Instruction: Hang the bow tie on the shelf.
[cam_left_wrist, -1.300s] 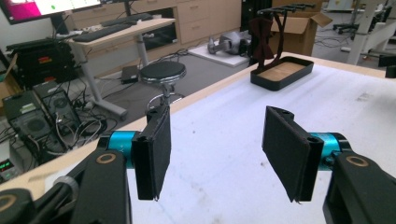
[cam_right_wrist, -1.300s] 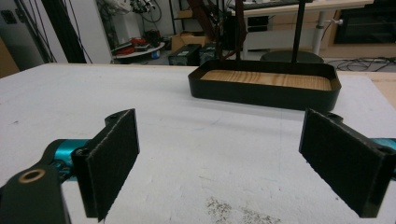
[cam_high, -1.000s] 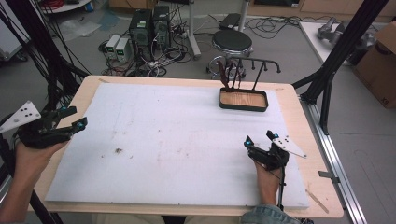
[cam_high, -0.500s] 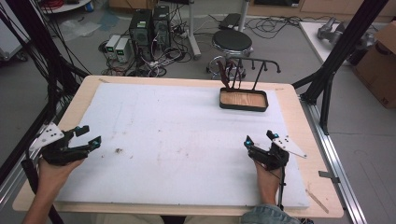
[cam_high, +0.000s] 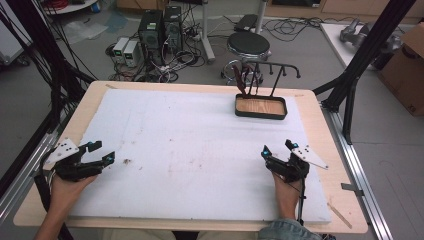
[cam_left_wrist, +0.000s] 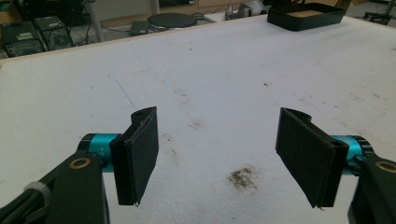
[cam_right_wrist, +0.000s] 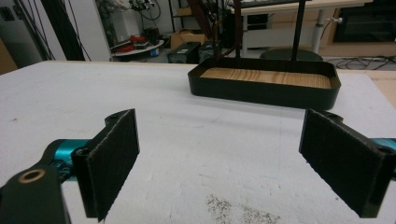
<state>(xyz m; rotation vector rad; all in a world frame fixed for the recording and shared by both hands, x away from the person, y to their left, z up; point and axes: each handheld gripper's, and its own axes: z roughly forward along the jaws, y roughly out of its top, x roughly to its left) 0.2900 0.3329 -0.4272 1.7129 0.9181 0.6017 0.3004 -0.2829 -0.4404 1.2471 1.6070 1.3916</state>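
Fingers (cam_left_wrist: 137, 154) of both grippers spread wide; no writing legible.

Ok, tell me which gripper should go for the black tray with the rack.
Right. The right gripper sits open on the tray's side of the table, and the tray lies straight ahead between its jaws. The left gripper, also open, is at the opposite edge.

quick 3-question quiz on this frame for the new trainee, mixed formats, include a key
1. True or false: the left tool is clamped on an object.
2. The black tray has a floor of: A) wood B) glass C) foam
3. Fill in: both tools hover over the white ___.

Key
1. False. Its jaws stand apart with nothing between them, as do the right tool's.
2. A
3. mat
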